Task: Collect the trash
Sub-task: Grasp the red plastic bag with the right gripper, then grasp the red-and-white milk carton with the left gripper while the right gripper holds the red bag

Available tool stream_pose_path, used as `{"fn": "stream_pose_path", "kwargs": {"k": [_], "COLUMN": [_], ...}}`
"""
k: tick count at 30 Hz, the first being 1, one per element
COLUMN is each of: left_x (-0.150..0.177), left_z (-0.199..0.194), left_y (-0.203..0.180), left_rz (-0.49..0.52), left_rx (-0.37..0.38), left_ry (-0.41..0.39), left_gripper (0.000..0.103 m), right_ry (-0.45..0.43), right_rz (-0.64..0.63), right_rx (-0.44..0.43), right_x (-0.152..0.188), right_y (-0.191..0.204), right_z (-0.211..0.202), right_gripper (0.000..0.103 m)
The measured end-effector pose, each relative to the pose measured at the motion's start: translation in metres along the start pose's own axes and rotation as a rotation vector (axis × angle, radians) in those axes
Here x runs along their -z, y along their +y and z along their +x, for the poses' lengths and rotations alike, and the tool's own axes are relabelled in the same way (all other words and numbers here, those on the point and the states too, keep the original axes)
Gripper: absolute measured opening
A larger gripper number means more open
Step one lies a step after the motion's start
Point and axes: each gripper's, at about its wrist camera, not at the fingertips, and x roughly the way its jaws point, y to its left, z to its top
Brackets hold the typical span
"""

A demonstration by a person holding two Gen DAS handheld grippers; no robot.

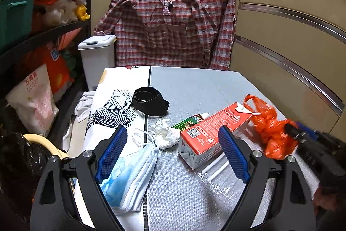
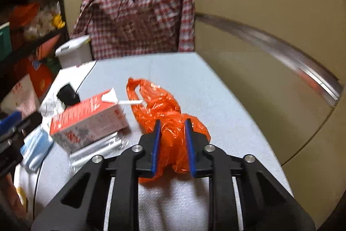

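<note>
Right tongs [image 2: 172,126] sat narrow, pads pinching orange bag [image 2: 164,109] on grey mat [image 2: 227,114] | left tongs [image 1: 173,133] stood wide, nothing held, over mask [image 1: 132,176] and carton [image 1: 214,127] | tissue [image 1: 165,133] lay between those two | bin [image 1: 97,55] beyond mat

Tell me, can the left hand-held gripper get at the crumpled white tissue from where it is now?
Probably yes. The left hand-held gripper is open and the crumpled white tissue lies on the table just ahead between its fingers, uncovered. The red carton and face mask sit close on either side, so it could brush them.
</note>
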Motion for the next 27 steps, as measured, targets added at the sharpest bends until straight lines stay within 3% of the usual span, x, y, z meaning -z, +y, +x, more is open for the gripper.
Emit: {"fn": "stream_pose_path", "kwargs": {"k": [6, 21, 24, 27], "left_x": [-0.001, -0.002, 0.001, 0.003], "left_z": [-0.001, 0.036, 0.041, 0.041], "left_y": [-0.005, -0.024, -0.029, -0.032], "left_rz": [0.028, 0.192, 0.221, 0.236], "left_rx": [0.03, 0.17, 0.204, 0.231], "left_ry": [-0.003, 0.059, 0.083, 0.098], "left_gripper": [0.084, 0.083, 0.066, 0.056], "right_ry": [-0.052, -0.021, -0.018, -0.016], "right_rz": [0.082, 0.126, 0.125, 0.123], "right_rx": [0.045, 0.061, 0.062, 0.065], "right_x": [-0.011, -0.01, -0.01, -0.009], "right_y": [-0.02, -0.036, -0.037, -0.039], "right_z": [-0.017, -0.012, -0.011, -0.01], "right_gripper": [0.02, 0.021, 0.021, 0.021]}}
